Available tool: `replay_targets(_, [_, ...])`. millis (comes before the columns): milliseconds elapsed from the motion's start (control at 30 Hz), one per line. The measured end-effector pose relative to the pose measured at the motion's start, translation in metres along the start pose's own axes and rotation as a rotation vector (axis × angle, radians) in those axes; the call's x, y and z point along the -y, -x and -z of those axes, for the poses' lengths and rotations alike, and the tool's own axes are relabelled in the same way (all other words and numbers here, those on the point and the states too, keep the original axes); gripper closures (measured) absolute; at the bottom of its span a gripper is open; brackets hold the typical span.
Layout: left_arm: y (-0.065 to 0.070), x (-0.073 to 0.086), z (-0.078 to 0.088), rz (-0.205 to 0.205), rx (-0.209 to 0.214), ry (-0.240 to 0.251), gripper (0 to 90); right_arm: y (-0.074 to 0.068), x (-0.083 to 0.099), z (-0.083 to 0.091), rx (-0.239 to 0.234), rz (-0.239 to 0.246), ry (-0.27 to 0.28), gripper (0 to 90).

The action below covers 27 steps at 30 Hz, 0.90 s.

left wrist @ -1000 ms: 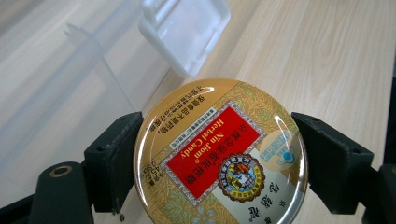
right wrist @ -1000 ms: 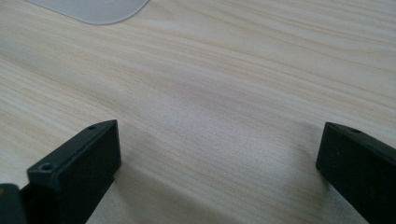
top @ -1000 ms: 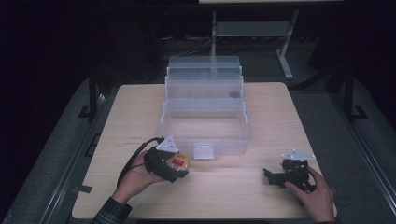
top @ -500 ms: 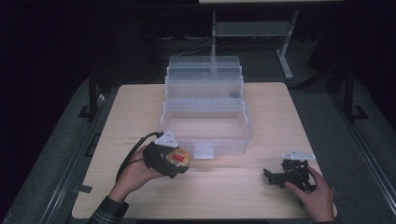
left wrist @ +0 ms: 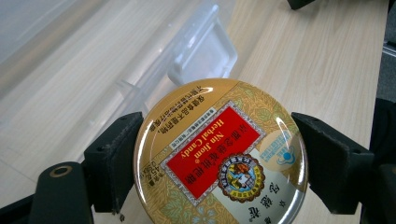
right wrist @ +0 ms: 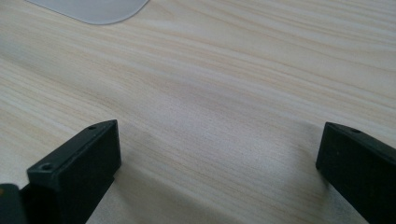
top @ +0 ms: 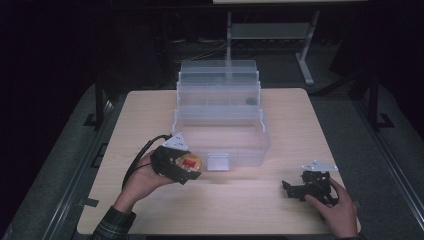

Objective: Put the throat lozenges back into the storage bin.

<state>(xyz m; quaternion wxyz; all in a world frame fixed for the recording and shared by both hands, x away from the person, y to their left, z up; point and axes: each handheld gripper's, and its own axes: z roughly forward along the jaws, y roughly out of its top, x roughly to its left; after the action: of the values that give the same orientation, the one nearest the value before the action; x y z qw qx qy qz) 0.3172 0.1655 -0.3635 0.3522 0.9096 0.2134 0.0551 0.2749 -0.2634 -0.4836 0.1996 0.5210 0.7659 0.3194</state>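
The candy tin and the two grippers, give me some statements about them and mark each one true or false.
1. The left gripper is shut on the candy tin. True.
2. The tin's label is blue. False: the label is red on a gold lid.
3. The right gripper holds a second tin. False: its fingers are open over bare wood of the table.
4. The tin is already inside the clear plastic box. False: it is held just outside the box's front left corner.
5. The right gripper sits near the table's front right part. True.
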Motion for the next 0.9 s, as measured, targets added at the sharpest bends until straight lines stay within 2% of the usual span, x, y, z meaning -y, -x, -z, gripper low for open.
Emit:
replay_targets(133, [-0.004,-0.004,0.002,-0.004,-0.004,-0.001,19.5,0.0,0.0,0.0,-0.002,0.0,0.0,0.0])
replay_targets(900, [-0.035,-0.023,0.006,0.038,-0.046,0.034,19.5,0.0,0.0,0.0,0.0,0.001,0.001,0.0])
